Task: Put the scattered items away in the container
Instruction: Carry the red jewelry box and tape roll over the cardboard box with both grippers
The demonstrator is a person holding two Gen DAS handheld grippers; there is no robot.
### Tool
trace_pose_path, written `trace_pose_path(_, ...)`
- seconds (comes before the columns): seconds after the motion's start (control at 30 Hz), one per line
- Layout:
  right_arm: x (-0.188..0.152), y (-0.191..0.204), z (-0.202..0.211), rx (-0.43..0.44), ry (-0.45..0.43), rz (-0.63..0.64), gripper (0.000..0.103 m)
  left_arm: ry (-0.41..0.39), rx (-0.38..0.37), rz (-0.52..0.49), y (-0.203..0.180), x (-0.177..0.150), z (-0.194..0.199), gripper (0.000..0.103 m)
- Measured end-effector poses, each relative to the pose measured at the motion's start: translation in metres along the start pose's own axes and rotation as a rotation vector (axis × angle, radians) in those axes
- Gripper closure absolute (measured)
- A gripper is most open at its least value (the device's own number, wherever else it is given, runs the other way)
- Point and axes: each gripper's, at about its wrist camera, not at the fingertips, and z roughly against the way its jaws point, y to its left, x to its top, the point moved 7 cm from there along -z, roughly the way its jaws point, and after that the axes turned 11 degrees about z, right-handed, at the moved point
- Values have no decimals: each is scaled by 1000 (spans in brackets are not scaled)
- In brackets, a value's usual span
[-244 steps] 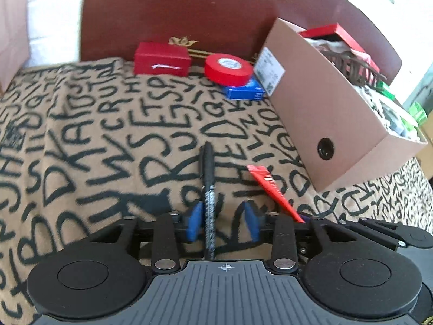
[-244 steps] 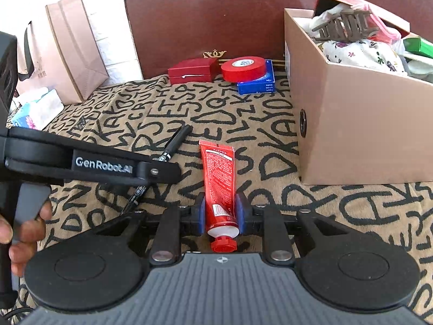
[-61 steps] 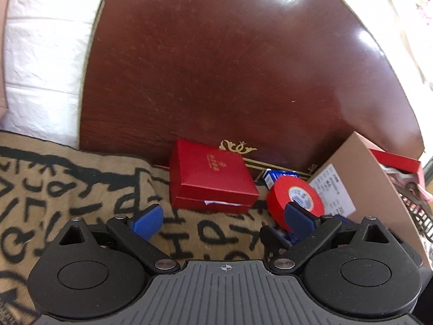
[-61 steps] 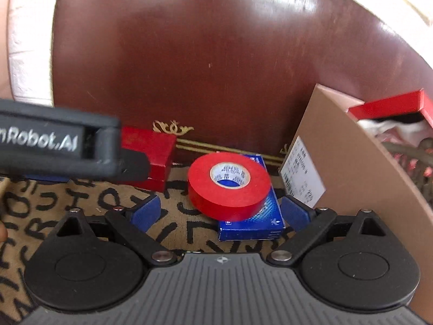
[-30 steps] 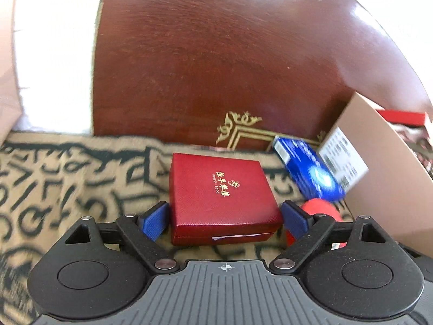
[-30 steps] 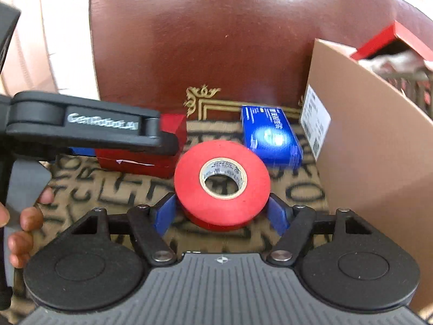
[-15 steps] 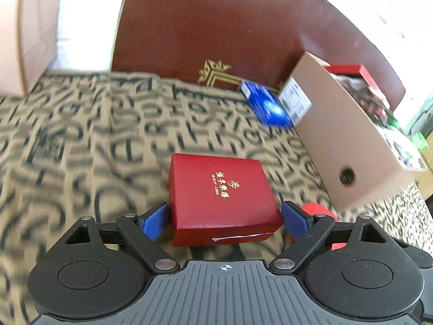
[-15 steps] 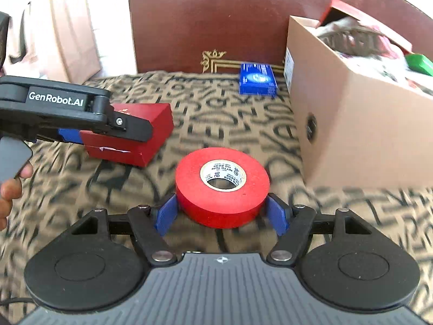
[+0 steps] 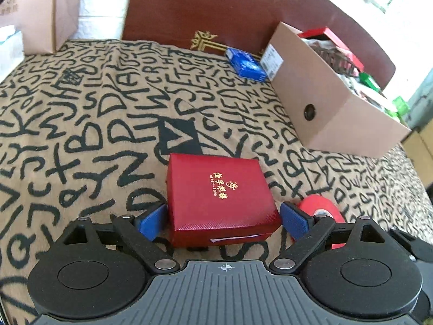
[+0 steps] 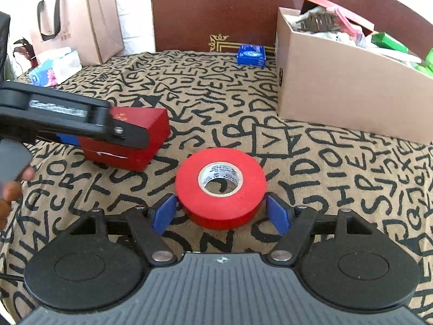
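A red gift box (image 9: 219, 197) with gold lettering lies on the letter-print blanket between the blue pads of my left gripper (image 9: 223, 220). Its jaws are opening, and a thin gap shows at the right pad. A red roll of tape (image 10: 220, 187) lies flat on the blanket between the pads of my right gripper (image 10: 222, 214). These jaws are opening too, with slim gaps on both sides. The cardboard box (image 10: 338, 92), full of mixed items, stands at the right. In the right wrist view the gift box (image 10: 151, 132) sits left of the tape, partly behind the left gripper's arm.
A small blue box (image 10: 251, 54) lies by the dark wooden headboard (image 10: 216, 8), just left of the cardboard box (image 9: 324, 103). A paper bag (image 10: 81, 19) and a tissue pack (image 10: 54, 67) stand at the far left. A person's hand (image 10: 10, 192) shows at the left edge.
Both grippers pulled back from the headboard, bringing the gift box and the tape to the near part of the blanket. Both pairs of jaws have widened off them.
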Motion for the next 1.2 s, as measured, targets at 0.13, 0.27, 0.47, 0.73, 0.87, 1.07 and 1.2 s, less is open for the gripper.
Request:
trace_pose_path(0.13, 1, 2, 1, -28, -25, 40, 19, -5, 42, 7, -4, 0, -6, 6)
trace_pose_path(0.27, 1, -2, -2, -32, -43, 31, 19, -16, 74, 4, -7, 1, -11, 4)
trace_pose_path(0.47, 2, -3, -3, -35, -53, 32, 18, -23, 108, -10, -12, -1, -15, 2)
trace_pose_path(0.73, 0, -2, -7, -29, -47, 26, 16, -27, 121, -58, -14, -6, -19, 0)
trace_pose_path(0.87, 1, -4, -13, -15, -46, 14, 16, -24, 115, -107, -15, -11, -19, 1)
trace_pose_path(1.07, 6, -3, -20, -4, -60, 11, 16, -39, 108, -60, -10, -6, -20, 1)
trace_pose_path(1.2, 6, -3, -21, 11, -67, 3, 24, -44, 140, -85, -11, -4, -20, 9)
